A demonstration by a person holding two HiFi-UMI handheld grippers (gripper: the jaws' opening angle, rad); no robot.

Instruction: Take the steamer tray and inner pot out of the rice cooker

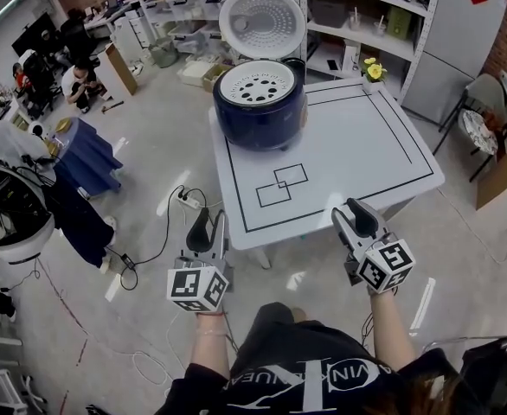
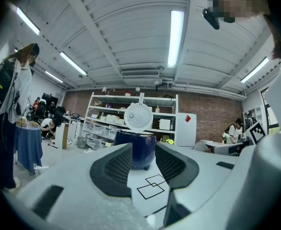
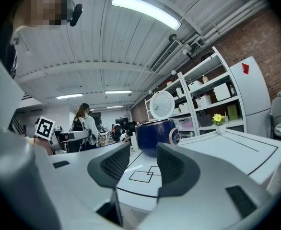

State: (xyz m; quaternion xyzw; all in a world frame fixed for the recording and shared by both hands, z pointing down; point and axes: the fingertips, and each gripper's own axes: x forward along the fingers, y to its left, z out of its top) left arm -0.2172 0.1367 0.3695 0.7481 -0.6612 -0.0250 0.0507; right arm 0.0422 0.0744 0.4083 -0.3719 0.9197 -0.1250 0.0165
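Note:
A dark blue rice cooker (image 1: 259,115) stands at the far left corner of the white table (image 1: 349,158), its round lid (image 1: 262,20) swung up. A white steamer tray (image 1: 258,85) with holes sits in its top; the inner pot is hidden under it. Both grippers hover off the table's near edge, pointing level at the cooker. My left gripper (image 1: 210,225) is open and empty, left of the table's near corner. My right gripper (image 1: 353,214) is open and empty at the near edge. The cooker (image 2: 135,147) shows between the left jaws, and the cooker (image 3: 157,134) above the right ones.
Black outlined squares (image 1: 281,184) are marked on the table. A small pot of yellow flowers (image 1: 374,70) stands at the far edge. A power strip with cable (image 1: 189,201) lies on the floor at left. Shelves (image 1: 366,7), a blue-draped table (image 1: 85,154) and people stand around.

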